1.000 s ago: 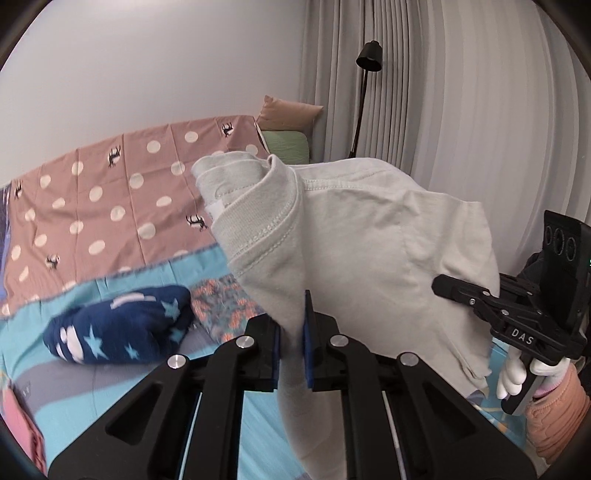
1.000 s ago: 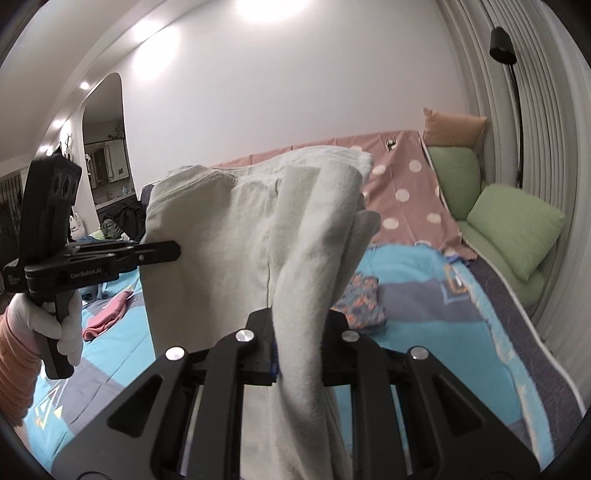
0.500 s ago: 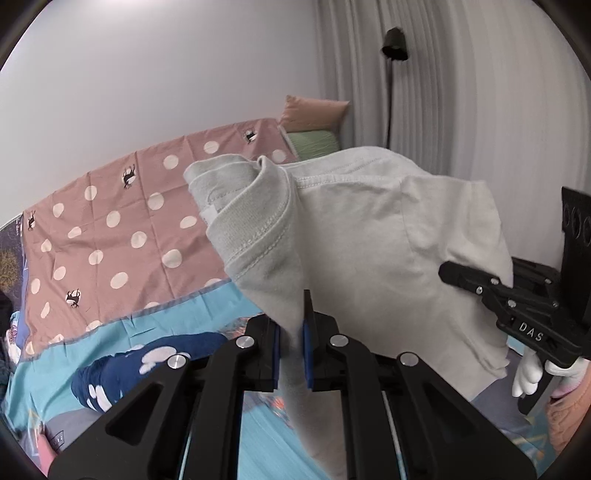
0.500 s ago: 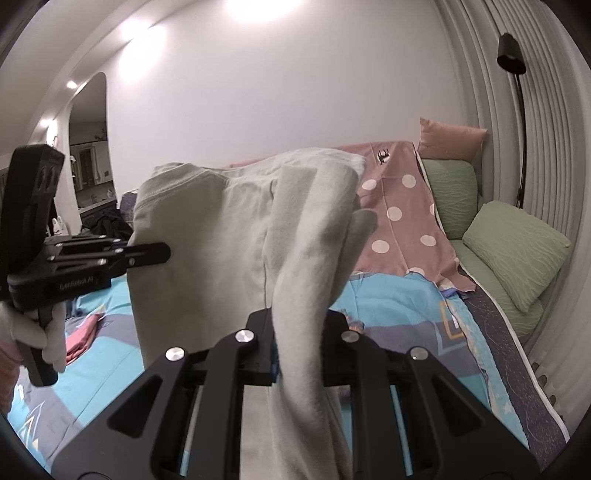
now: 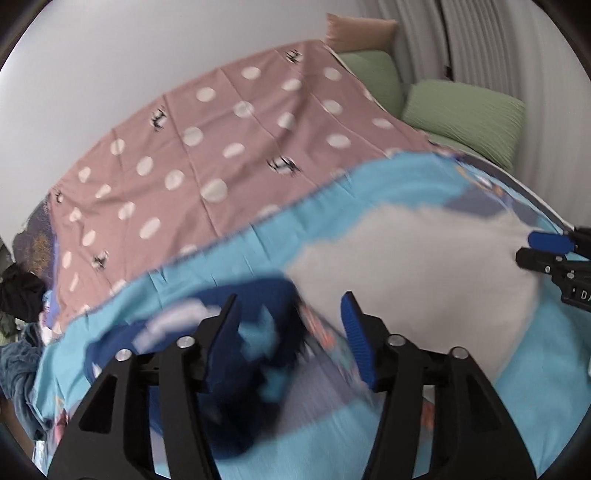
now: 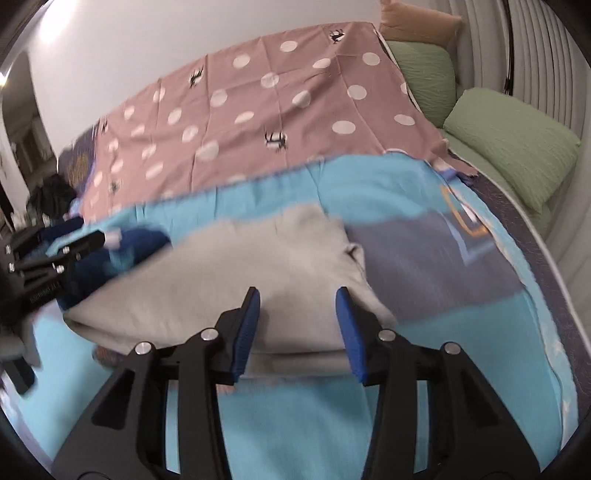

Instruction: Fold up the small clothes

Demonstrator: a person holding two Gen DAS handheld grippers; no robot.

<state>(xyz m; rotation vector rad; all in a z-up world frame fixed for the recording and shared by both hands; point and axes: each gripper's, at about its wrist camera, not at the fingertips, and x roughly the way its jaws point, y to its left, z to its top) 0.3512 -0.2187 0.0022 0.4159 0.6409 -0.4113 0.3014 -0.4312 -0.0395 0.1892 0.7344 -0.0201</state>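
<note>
Two green pillows (image 6: 513, 147) and a tan cushion (image 6: 417, 22) sit at the upper right of the right wrist view, beside a pink spotted sheet (image 6: 258, 118) that covers the far half of the bed. Nearer to us lies the bright blue blanket (image 6: 295, 424), with a grey patch right of centre. A dark pile of cloth (image 5: 18, 291) shows at the left edge of the left wrist view.

In the left wrist view a navy garment with pale stars (image 5: 236, 332) lies low in the frame, just behind our left tongs (image 5: 291, 339), and a patterned orange piece (image 5: 317, 328) peeks out beside it, too blurred for us to make out. These crowd the left side of the grey garment.

Both tongs point downward at the bed. We see the left tongs with jaws opening and nothing between them. The right tongs (image 6: 297, 332) are also opening; the grey cloth lies between the blue pads (image 6: 245, 332), yet they do not press on it. The right tongs' tips also show at the right edge of the left wrist view.

The grey garment (image 6: 229, 288) rests on the blue blanket at mid-frame, doubled over with layered edges toward us; one corner bunches up at its right. It looks soft and blurred in both views.
</note>
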